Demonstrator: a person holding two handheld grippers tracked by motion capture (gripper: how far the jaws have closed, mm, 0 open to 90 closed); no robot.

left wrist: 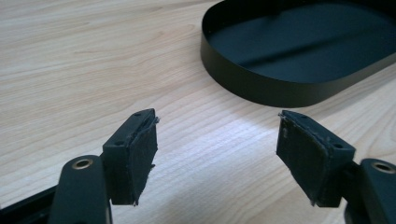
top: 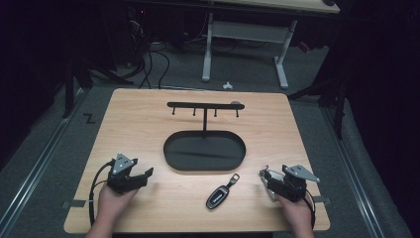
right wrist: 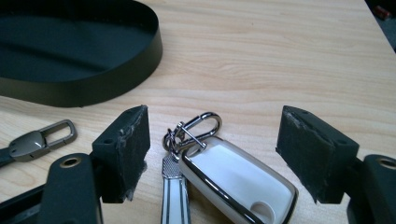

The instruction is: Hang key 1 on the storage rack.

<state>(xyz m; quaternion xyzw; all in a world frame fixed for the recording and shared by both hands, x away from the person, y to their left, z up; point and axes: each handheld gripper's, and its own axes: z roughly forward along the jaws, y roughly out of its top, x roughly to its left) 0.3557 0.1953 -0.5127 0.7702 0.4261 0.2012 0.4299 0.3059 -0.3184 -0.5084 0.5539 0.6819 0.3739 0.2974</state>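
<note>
Two grippers rested near the front edge of the wooden table (top: 133, 124), one in each of the person's hands. The left gripper (top: 143, 174) sat at the front left with its jaws spread apart and only bare wood between them; in the left gripper view (left wrist: 217, 149) its pads faced each other across a wide gap, pointing toward the black oval tray (left wrist: 280, 56).

The right gripper (top: 266, 177) lay at the front right, its jaws likewise apart. In the right gripper view (right wrist: 212, 149) a white key fob (right wrist: 238, 182) with a chrome rim lay on the table between the jaws, joined to a silver carabiner clip (right wrist: 198, 128) and a flat metal key (right wrist: 173, 196). Neither pad touched it.

Between the two hands, just in front of the tray (top: 204, 150), a dark car key fob (top: 218, 197) lay on the wood with its metal clasp (top: 233, 179) pointing toward the tray. A thin post rose from the tray's back edge, carrying a black hook bar (top: 204, 105) with small pegs hanging below it.
</note>
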